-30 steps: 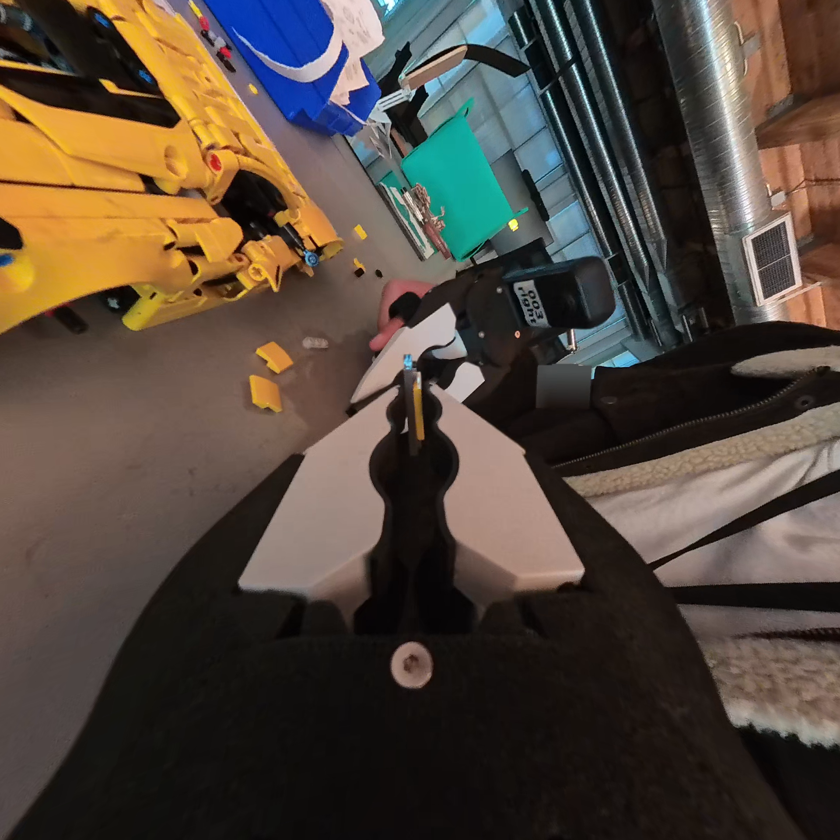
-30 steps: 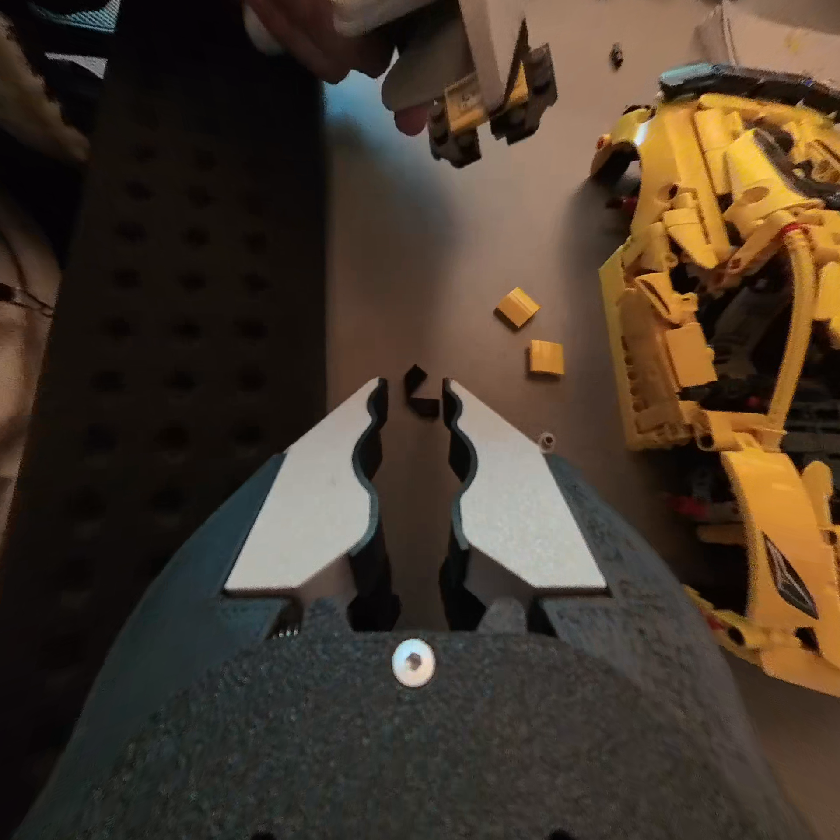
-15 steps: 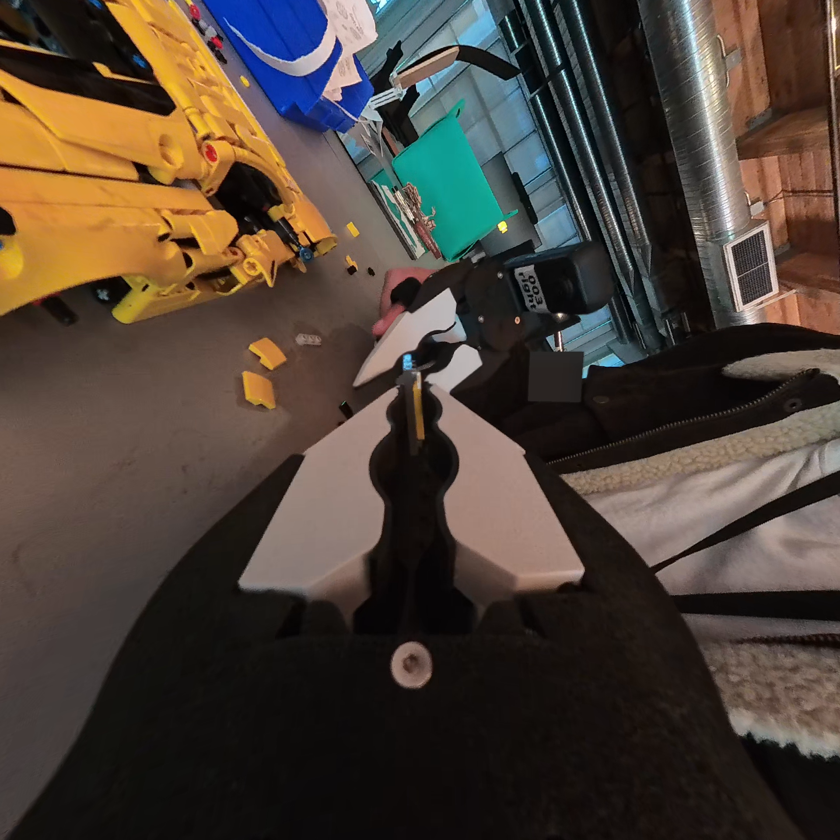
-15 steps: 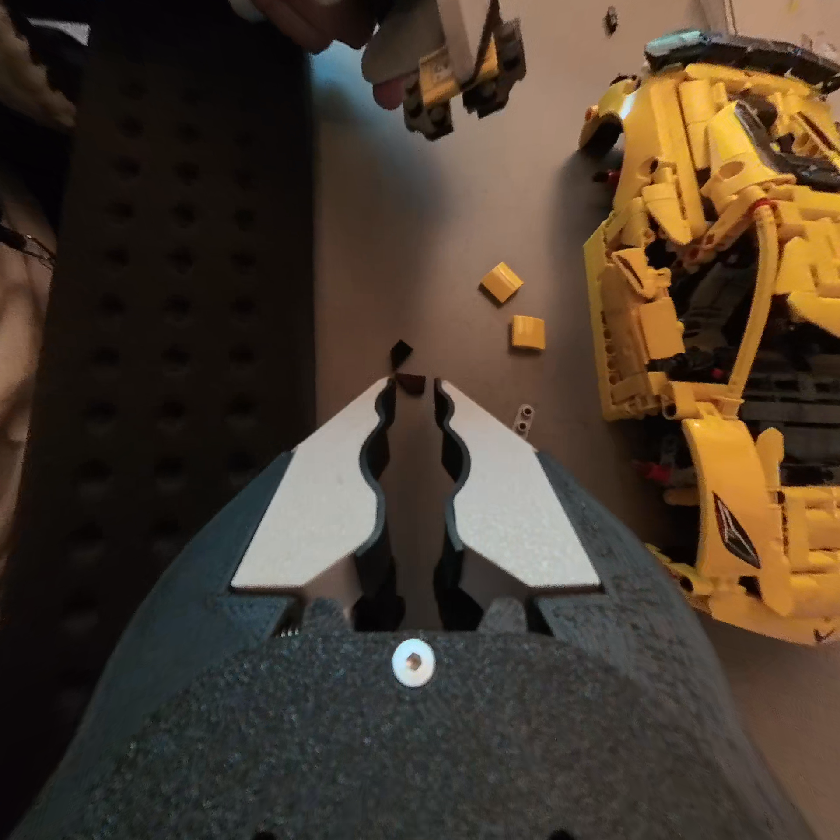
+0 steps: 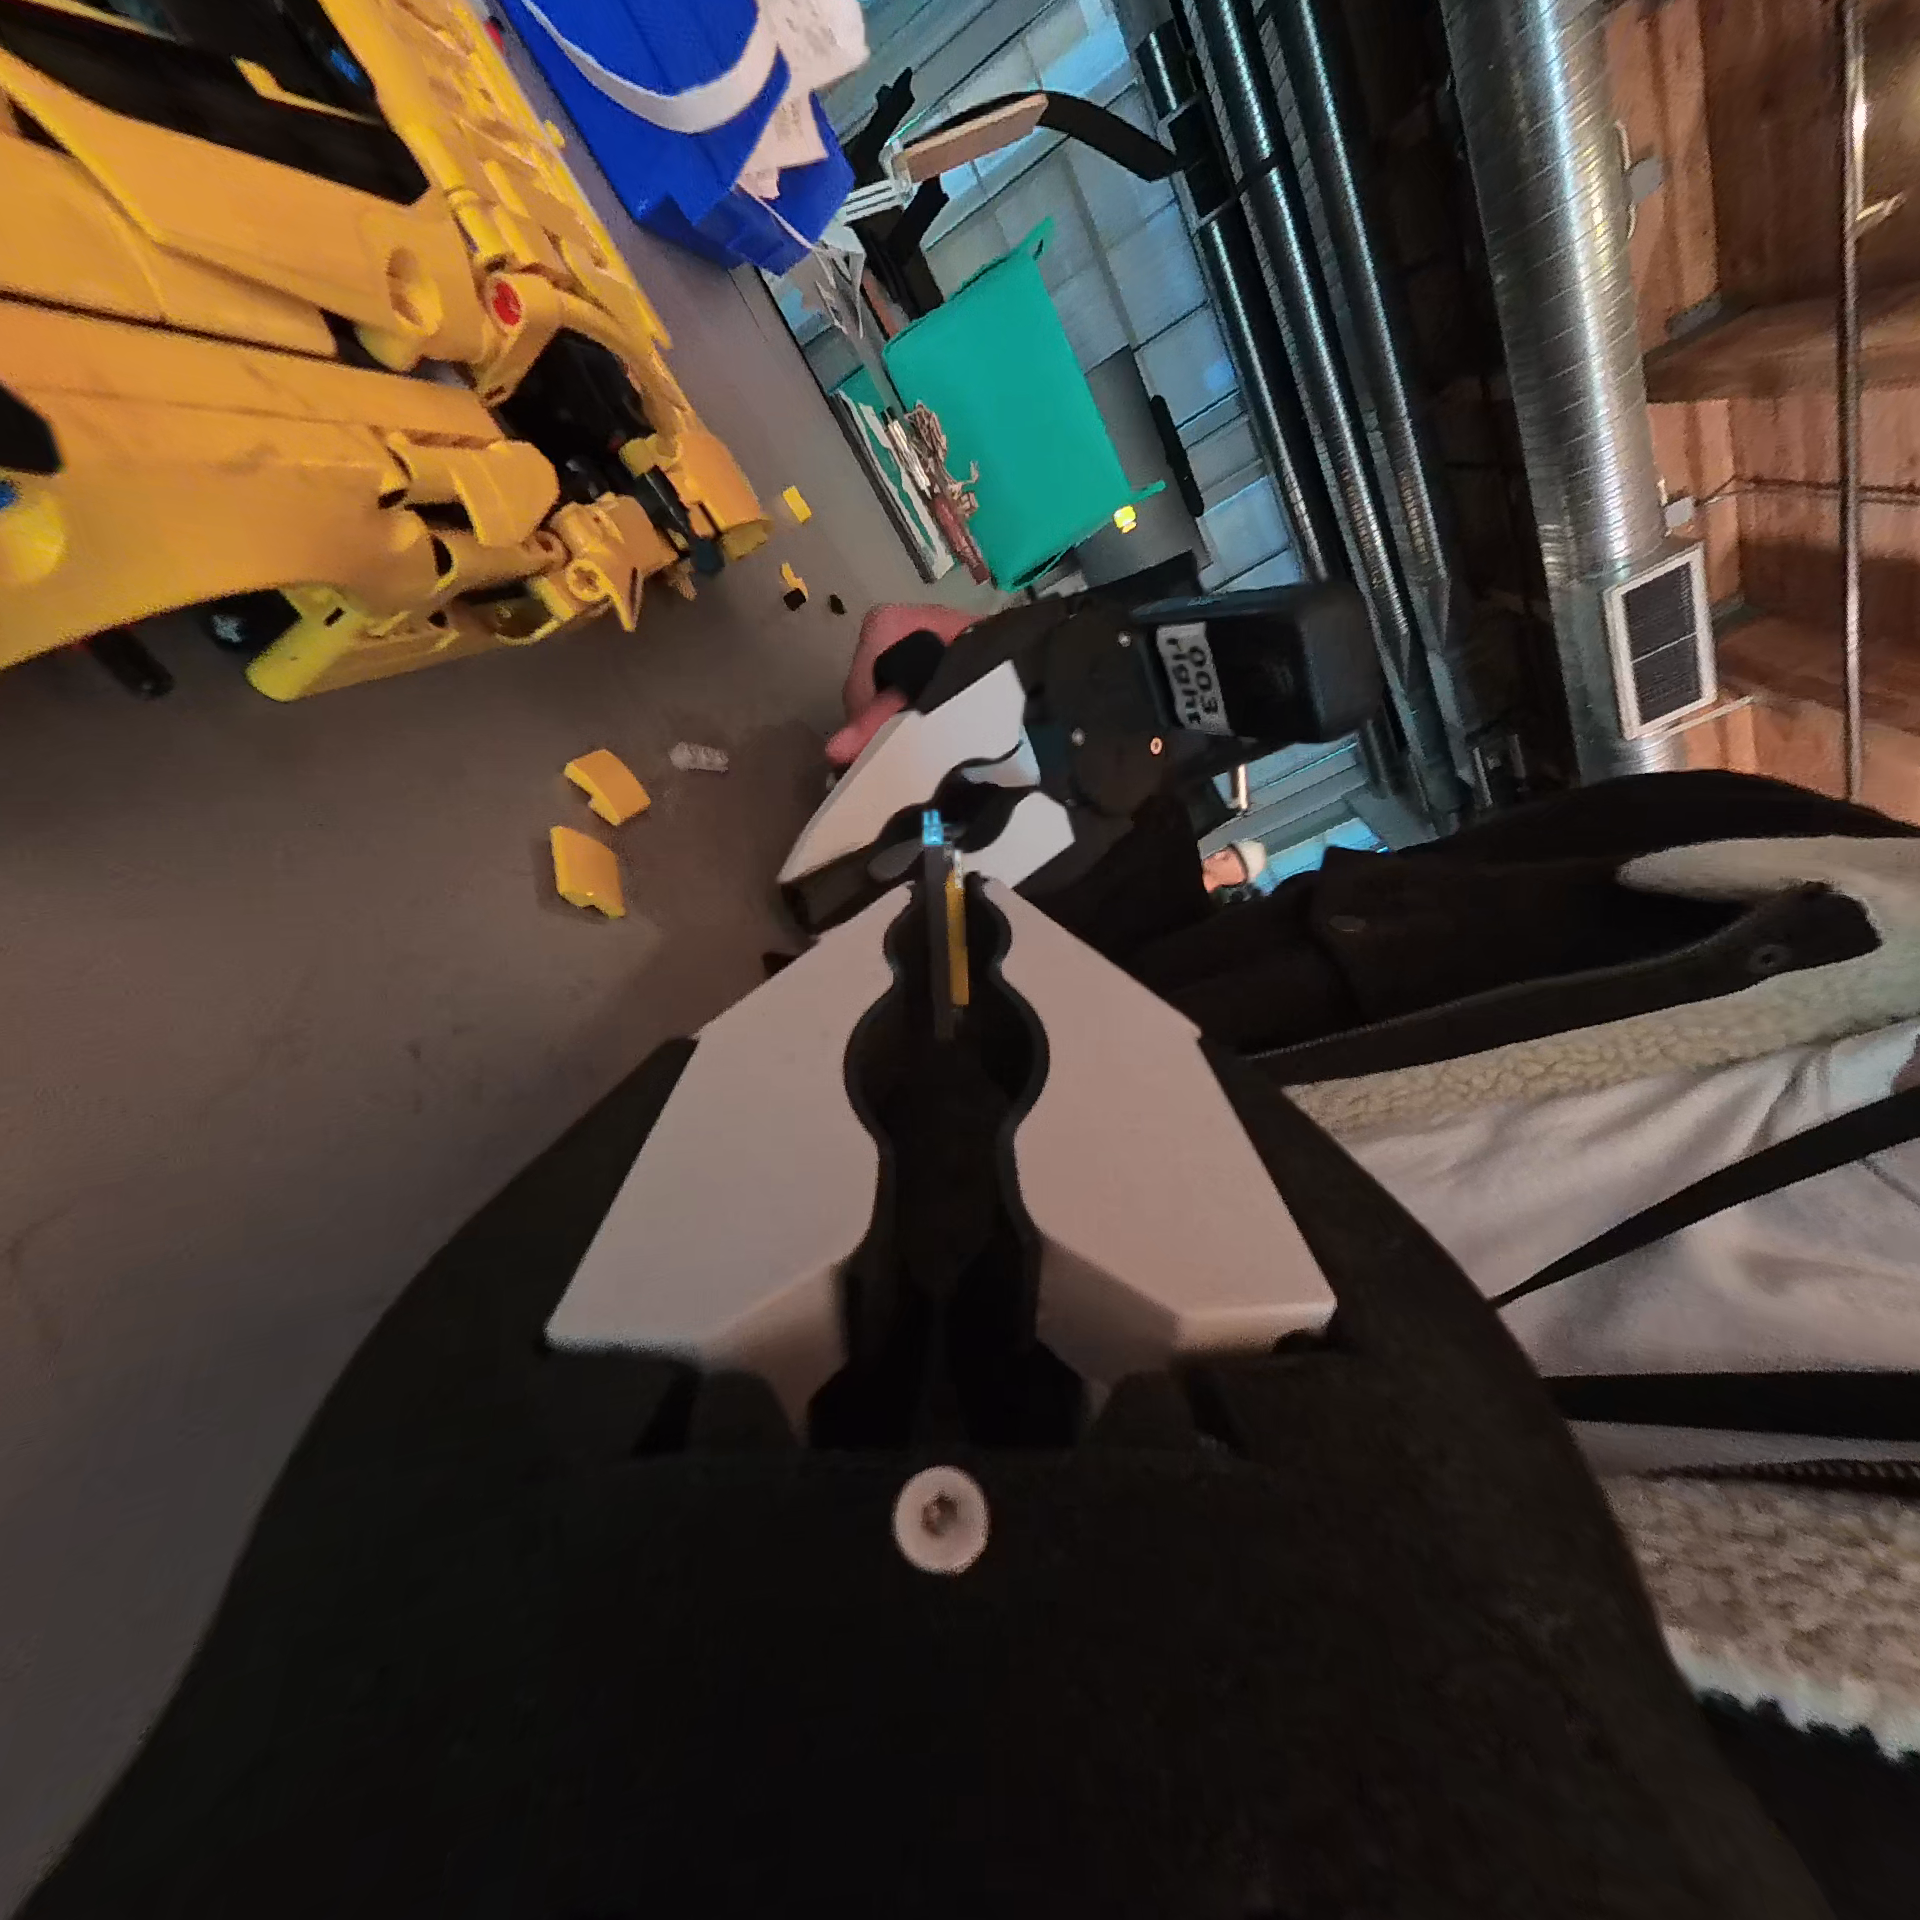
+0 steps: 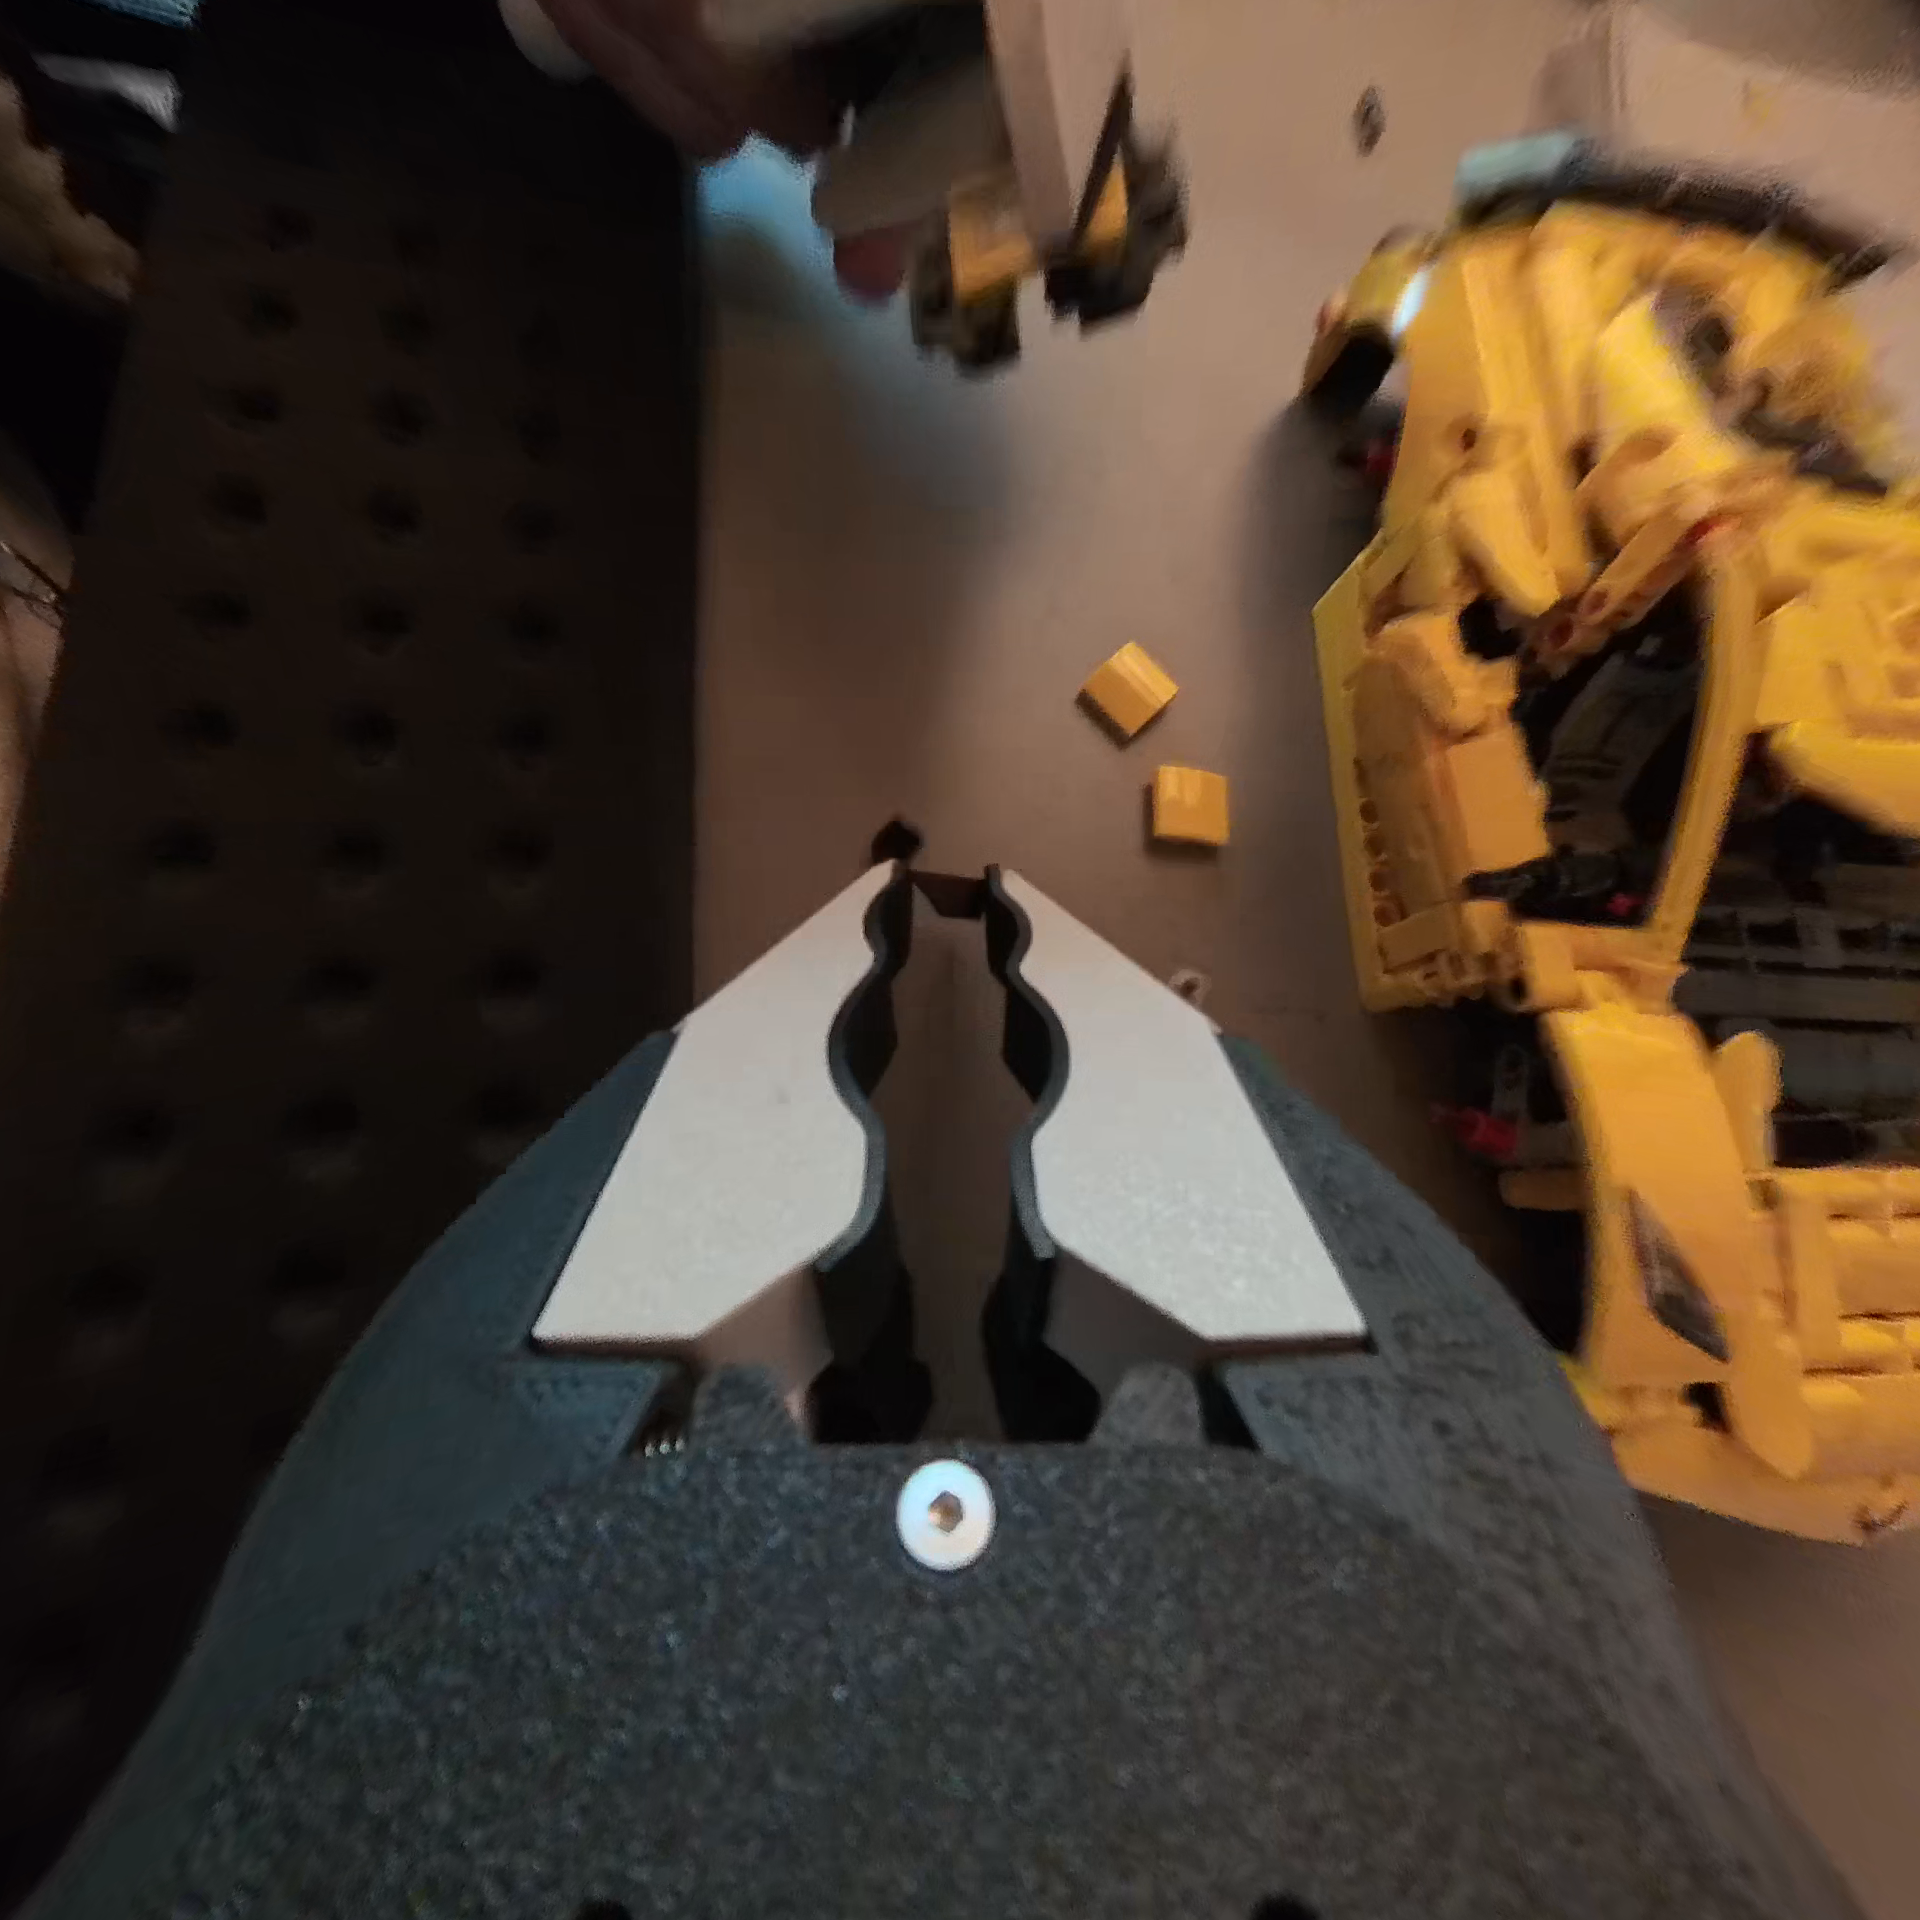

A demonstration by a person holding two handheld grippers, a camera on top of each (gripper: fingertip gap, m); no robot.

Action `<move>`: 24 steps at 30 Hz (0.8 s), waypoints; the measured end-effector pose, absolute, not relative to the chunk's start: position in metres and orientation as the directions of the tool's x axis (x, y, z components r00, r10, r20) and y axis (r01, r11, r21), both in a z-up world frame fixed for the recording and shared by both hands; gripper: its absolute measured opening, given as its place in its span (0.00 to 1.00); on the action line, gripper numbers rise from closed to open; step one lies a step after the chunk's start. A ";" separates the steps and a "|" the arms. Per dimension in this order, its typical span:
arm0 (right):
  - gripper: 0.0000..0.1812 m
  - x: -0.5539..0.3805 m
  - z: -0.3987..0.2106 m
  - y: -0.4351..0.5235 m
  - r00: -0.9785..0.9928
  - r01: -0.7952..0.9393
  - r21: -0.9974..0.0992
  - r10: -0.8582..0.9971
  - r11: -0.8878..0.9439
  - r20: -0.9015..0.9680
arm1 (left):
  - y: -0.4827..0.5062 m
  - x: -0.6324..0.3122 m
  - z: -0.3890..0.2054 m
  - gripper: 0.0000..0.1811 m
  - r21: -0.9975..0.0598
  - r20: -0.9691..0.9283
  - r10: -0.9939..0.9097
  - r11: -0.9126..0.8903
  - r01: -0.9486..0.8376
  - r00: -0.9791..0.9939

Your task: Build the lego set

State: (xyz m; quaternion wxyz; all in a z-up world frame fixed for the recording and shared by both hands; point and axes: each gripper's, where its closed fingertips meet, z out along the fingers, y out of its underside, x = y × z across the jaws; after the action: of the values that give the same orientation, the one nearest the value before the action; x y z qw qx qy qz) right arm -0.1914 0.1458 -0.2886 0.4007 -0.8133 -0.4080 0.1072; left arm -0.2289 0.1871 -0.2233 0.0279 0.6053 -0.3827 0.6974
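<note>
yellow lego car (image 6: 1621,831) motion-blurred and cut off at right edge, small black piece (image 6: 943,896) half hidden between fingertips

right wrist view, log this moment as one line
right gripper: open, straddling small black lego piece on grey table | left gripper: shut on flat yellow-black lego assembly

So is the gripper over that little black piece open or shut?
Open. In the right wrist view, the right gripper shows a clear gap between its fingertips, with the small black piece lying in that gap on the table.
</note>
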 end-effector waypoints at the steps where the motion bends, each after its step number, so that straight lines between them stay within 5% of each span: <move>1: 0.08 -0.194 -0.274 0.151 0.647 0.561 -0.775 0.738 -0.292 0.190 | 0.188 -0.229 -0.222 0.03 -0.488 0.873 -0.407 -0.712 -0.504 -0.271; 6: 0.07 -0.224 -0.205 0.173 0.588 0.563 -0.824 0.669 0.064 0.454 | 0.183 -0.230 -0.222 0.03 -0.493 0.870 -0.400 -0.695 -0.523 -0.288; 24: 0.08 -0.244 -0.226 0.200 0.542 0.682 -0.731 0.671 -0.001 0.506 | 0.204 -0.228 -0.219 0.03 -0.400 0.914 -0.311 -0.797 -0.453 -0.260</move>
State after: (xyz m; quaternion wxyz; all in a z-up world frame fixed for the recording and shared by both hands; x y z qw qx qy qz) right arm -0.2436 0.1998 -0.2258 0.5205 -0.7073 -0.4783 -0.0054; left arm -0.2284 0.2041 -0.2187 0.0485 0.6063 -0.3150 0.7286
